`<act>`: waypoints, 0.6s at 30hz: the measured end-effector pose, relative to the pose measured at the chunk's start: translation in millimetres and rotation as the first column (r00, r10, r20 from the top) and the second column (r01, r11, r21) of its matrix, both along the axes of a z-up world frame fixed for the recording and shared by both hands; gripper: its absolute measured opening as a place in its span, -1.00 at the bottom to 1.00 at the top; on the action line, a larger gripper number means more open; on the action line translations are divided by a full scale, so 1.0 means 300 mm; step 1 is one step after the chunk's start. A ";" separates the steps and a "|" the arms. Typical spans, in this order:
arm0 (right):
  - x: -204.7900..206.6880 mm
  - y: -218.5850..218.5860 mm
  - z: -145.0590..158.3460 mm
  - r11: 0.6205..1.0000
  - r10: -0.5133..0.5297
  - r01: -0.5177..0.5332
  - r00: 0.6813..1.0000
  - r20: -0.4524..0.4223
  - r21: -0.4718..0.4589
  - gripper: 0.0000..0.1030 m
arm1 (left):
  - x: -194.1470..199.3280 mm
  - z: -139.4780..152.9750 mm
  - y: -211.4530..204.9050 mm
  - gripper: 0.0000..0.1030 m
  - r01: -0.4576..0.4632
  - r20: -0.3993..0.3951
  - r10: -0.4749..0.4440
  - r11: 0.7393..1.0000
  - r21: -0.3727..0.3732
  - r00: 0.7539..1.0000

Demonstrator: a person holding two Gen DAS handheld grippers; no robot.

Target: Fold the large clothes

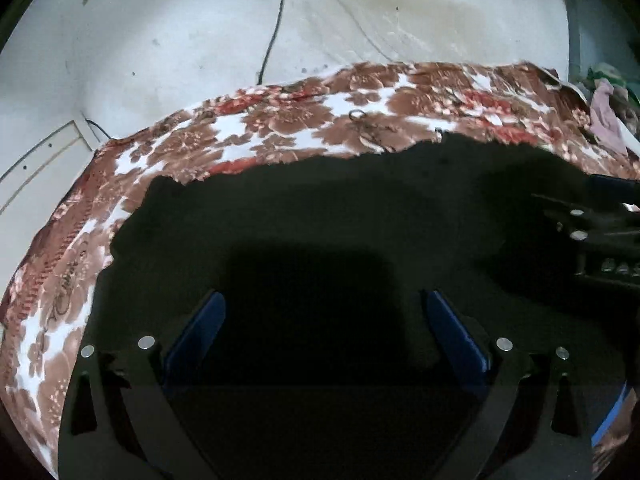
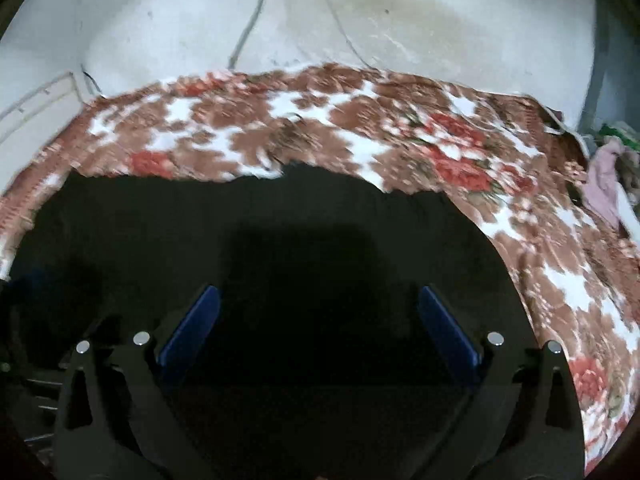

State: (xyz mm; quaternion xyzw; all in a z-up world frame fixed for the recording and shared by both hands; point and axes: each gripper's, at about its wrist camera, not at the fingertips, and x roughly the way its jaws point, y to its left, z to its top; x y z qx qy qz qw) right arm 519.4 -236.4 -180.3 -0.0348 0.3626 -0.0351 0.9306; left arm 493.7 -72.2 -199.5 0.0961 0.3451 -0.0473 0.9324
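- The dark garment (image 1: 320, 208) lies spread flat on the flowered bedcover (image 1: 280, 120), in front of both grippers.
- The left gripper (image 1: 324, 320) and the right gripper (image 2: 320, 316) both stand wide open, with nothing between the pads.
- The cloth is almost black, so its edges and folds are hard to see; a pinch may miss the hem.
- A deep pinch may catch the bedcover together with the garment.
- If the two grippers take unequal corners, the fold will come out crooked.
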 end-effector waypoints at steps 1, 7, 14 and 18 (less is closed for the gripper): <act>0.005 -0.012 -0.019 1.000 -0.001 0.001 1.000 -0.012 -0.007 0.90 | -0.001 0.001 0.007 0.92 0.003 0.000 -0.003 1.000 -0.007 1.000; 0.011 -0.120 -0.043 0.998 -0.002 0.005 0.999 -0.045 0.069 0.91 | 0.005 0.005 0.105 0.92 -0.065 -0.003 0.065 0.997 -0.036 0.998; -0.016 -0.220 -0.050 0.994 -0.109 0.110 0.994 -0.028 0.020 0.91 | -0.008 -0.009 0.228 0.92 -0.089 -0.013 0.088 0.995 -0.046 0.996; -0.028 -0.332 -0.053 0.983 -0.168 0.170 0.985 -0.037 0.063 0.91 | -0.027 -0.007 0.290 0.92 -0.140 0.001 0.140 0.990 -0.016 0.990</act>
